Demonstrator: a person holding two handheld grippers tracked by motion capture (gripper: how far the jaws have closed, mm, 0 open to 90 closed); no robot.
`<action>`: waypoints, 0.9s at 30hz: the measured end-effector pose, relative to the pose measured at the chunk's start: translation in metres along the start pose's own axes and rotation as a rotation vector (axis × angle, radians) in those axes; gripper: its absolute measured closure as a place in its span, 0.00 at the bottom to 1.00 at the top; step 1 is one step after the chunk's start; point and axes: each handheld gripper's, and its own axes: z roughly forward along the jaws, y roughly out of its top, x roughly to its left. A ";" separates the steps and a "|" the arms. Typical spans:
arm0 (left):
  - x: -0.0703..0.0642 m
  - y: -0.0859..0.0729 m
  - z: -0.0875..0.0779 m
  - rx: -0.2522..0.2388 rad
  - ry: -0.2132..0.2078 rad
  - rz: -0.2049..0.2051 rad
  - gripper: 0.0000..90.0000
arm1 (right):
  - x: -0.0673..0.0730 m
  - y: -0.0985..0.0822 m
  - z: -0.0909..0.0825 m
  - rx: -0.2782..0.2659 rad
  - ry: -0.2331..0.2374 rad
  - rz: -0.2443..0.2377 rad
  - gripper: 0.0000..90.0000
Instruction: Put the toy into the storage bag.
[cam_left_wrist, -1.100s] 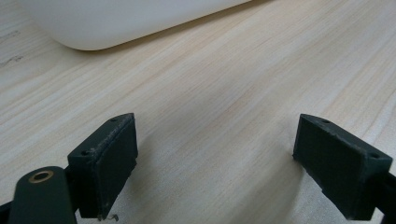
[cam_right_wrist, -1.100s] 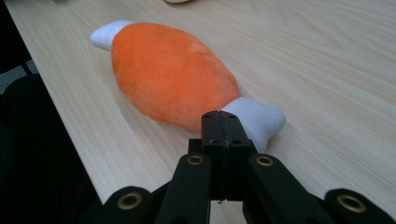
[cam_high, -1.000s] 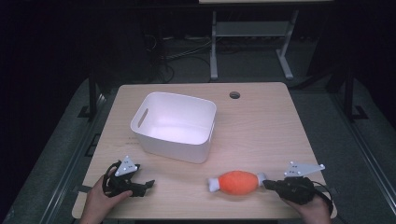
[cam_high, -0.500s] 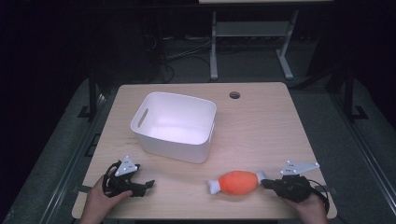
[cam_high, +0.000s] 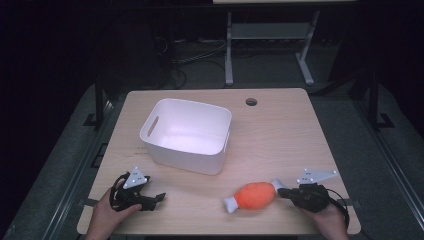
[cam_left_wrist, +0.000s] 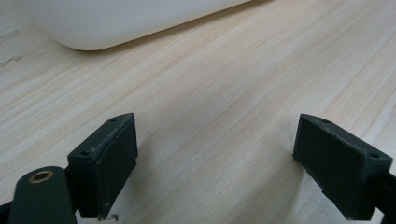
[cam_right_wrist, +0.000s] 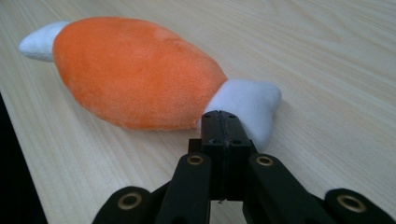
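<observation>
Saw left gripper (cam_high: 159, 196) at near left of table (cam_high: 280, 140), gripped by left hand (cam_high: 102, 220) coming in over the near edge. Pointed right along the tabletop. Jaws stood wide apart in left gripper view (cam_left_wrist: 229, 163), bare wood between them, nothing held. Pads low over or on the wood, could not tell which.

Saw right gripper (cam_high: 281, 191) at near right, held by right hand (cam_high: 330, 222), pointed left. Jaws pressed fully together in right gripper view (cam_right_wrist: 225, 126), no gap. Tip sat right against the white knob end of plush drumstick (cam_right_wrist: 135, 70). Could not tell whether any fabric was pinched between the pads.

Found plush drumstick (cam_high: 255, 196) lying flat on the table, near edge, right of centre, between the two grippers but much closer to the right one. Orange body in the middle, white ends at both sides, long axis running roughly left to right, right end slightly farther.

Found white bin (cam_high: 185, 160) farther back, left of centre, upright, open top, slot handle on its left wall, inside looked empty. Well apart from the drumstick. Rounded lower corner visible at top of left gripper view (cam_left_wrist: 116, 18).

Noted small round hole (cam_high: 251, 102) in tabletop near far edge, right of the bin. Noted metal stand (cam_high: 230, 50) on dark floor beyond the table.
</observation>
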 end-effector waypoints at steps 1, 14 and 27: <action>0.000 0.000 0.000 0.000 0.000 0.000 0.14 | -0.001 0.001 0.002 0.000 -0.006 0.001 0.99; 0.000 0.000 0.000 0.000 0.000 0.000 0.14 | -0.006 0.012 0.012 -0.010 -0.018 -0.002 0.99; 0.000 0.000 0.000 0.000 0.000 0.000 0.14 | -0.010 0.025 0.024 -0.012 -0.020 -0.020 0.99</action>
